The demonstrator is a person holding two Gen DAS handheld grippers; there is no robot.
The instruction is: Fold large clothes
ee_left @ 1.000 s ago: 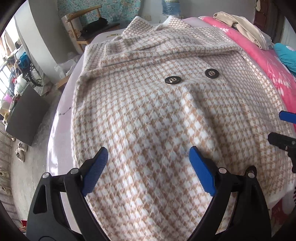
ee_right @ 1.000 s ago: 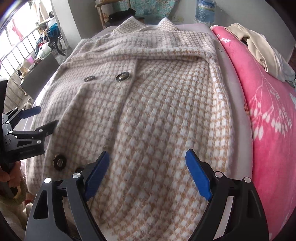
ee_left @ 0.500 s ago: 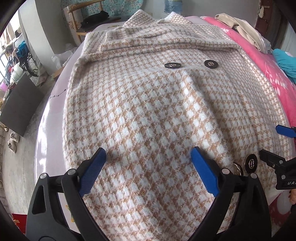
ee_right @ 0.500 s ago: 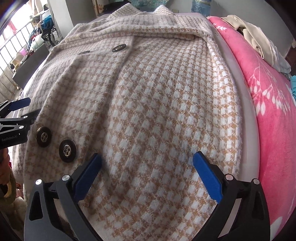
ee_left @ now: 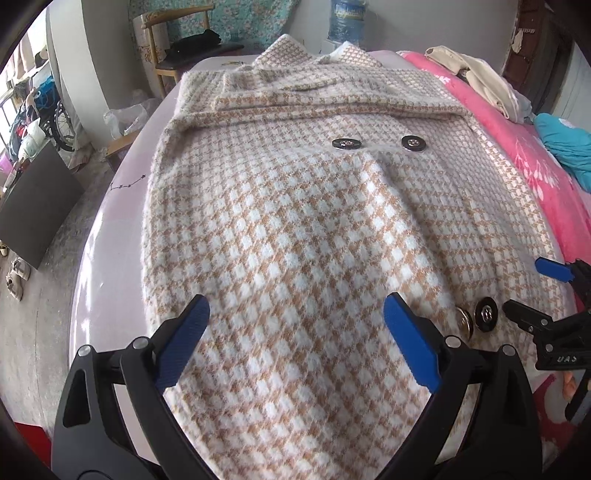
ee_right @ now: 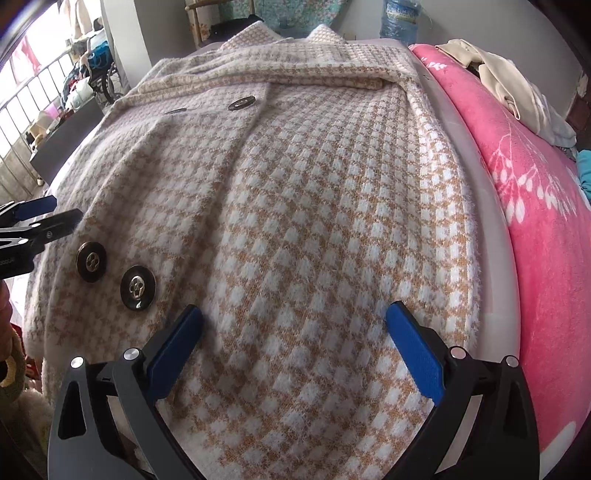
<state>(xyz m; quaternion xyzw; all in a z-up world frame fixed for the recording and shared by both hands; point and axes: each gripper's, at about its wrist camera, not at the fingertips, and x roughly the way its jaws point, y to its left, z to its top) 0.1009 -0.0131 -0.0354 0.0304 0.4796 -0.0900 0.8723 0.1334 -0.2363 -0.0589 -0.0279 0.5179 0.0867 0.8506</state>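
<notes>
A tan-and-white houndstooth coat [ee_left: 295, 221] lies flat and face up on the bed, collar at the far end. Its sleeves are folded across the chest. My left gripper [ee_left: 295, 306] hovers open over the coat's lower left part, with only cloth below its blue pads. Over the lower right part [ee_right: 314, 221] my right gripper [ee_right: 295, 314] is open too, gripping nothing. Each gripper shows in the other's view: the right one [ee_left: 528, 286] at the right edge, the left one [ee_right: 62, 208] at the left edge. Two dark buttons [ee_right: 137, 288] sit between them, two more [ee_left: 413, 143] near the chest.
A pink flowered blanket [ee_right: 546, 221] covers the bed to the right, with beige clothes [ee_right: 517, 85] and a teal garment [ee_left: 565, 147] on it. The lavender sheet [ee_left: 110, 240] edges the bed on the left, above bare floor. A wooden chair [ee_left: 177, 44] and a water bottle [ee_left: 347, 22] stand beyond.
Both grippers have shifted over the coat and the right one has come down closer to it. The jaws stand wider than before. The lower pair of buttons has come into the left view.
</notes>
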